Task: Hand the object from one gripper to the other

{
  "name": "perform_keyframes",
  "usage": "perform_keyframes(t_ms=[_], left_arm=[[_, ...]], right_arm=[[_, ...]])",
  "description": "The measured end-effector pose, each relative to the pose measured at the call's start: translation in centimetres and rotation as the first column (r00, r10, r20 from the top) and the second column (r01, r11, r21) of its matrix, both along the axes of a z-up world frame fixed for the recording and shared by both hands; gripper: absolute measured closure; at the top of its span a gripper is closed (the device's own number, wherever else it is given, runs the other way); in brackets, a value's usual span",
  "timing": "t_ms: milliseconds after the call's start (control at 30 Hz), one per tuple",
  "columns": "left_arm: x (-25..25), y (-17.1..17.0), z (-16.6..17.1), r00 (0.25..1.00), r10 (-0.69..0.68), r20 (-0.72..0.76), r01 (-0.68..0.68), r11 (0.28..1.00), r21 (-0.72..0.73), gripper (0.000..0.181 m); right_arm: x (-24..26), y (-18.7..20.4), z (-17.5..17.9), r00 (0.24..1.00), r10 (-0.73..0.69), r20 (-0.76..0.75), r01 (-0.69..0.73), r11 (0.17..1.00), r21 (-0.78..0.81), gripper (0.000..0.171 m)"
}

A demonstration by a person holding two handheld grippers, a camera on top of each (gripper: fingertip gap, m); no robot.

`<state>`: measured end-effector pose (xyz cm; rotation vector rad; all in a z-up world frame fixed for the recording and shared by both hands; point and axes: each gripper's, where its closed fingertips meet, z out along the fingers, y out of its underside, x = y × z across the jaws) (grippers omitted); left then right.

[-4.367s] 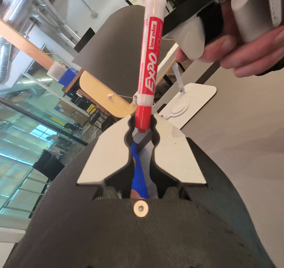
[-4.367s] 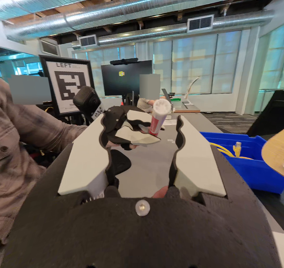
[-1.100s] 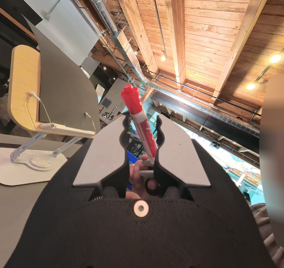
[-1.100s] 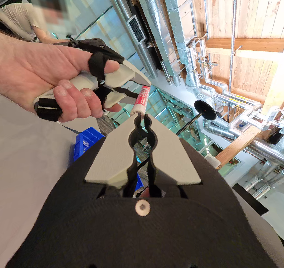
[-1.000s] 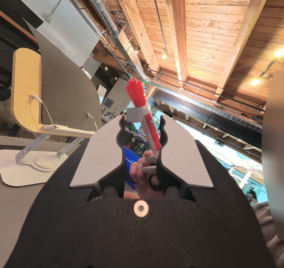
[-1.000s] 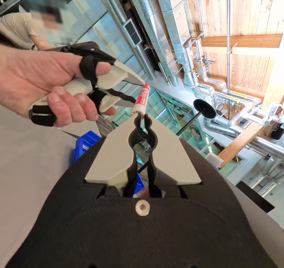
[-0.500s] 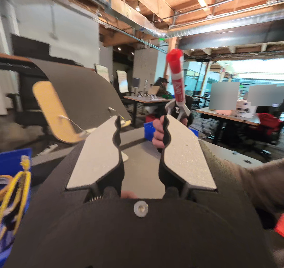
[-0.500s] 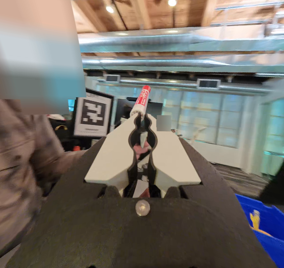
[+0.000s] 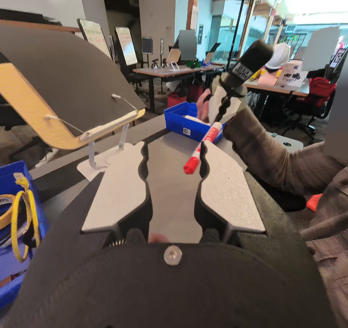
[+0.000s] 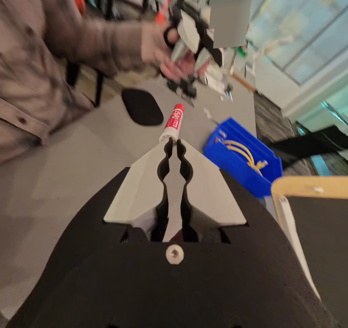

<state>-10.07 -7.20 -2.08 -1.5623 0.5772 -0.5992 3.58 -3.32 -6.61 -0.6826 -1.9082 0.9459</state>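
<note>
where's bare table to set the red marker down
Bare grey tabletop lies between the white stand base and the far blue plastic bin. It is crowded at the left, by the near blue bin holding a yellow cable.

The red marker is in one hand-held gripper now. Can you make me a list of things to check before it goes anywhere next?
1. Right hand-held gripper shut on the red marker: ok, it pinches the white end.
2. Grip is deep enough: not ok, only the tips hold it and most of the marker sticks out.
3. Left hand-held gripper let go: ok, it is open with nothing between the fingers.
4. Red cap on the marker: ok, seen in the left wrist view.
5. Grey table under the marker, in case it slips: ok.
6. Marker clear of the blue bin: cannot tell, they overlap in the left wrist view.
</note>
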Motion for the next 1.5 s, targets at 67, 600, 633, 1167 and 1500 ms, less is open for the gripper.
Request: perform_keyframes(t_ms=[67,600,633,1167,1500], left_arm=[[1.4,-0.2,-0.9,0.999,-0.043,-0.003,0.043,0.998,-0.044,0.130],[12.1,1.6,-10.9,0.787,-0.016,-0.617,0.089,0.992,0.088,0.126],[12.5,1.9,-11.6,0.770,-0.010,-0.637,0.082,0.993,0.084,0.126],[12.2,4.8,-13.8,0.681,0.183,-0.709,-0.074,0.981,0.181,0.158],[4.3,6.0,-2.1,0.969,0.195,0.149,-0.218,0.963,0.157,0.159]], right_arm=[[-0.1,0.9,-1.4,0.989,-0.114,0.094,0.103,0.989,0.108,0.169],[-0.1,-0.6,-8.4,0.845,-0.161,0.510,0.088,0.983,0.164,0.169],[-0.2,-0.6,-8.5,0.844,-0.165,0.511,0.089,0.981,0.170,0.169],[-1.6,-0.7,-6.8,0.886,-0.220,0.408,0.124,0.961,0.248,0.169],[-3.5,2.3,-0.9,0.941,-0.316,0.121,0.307,0.947,0.091,0.127]])
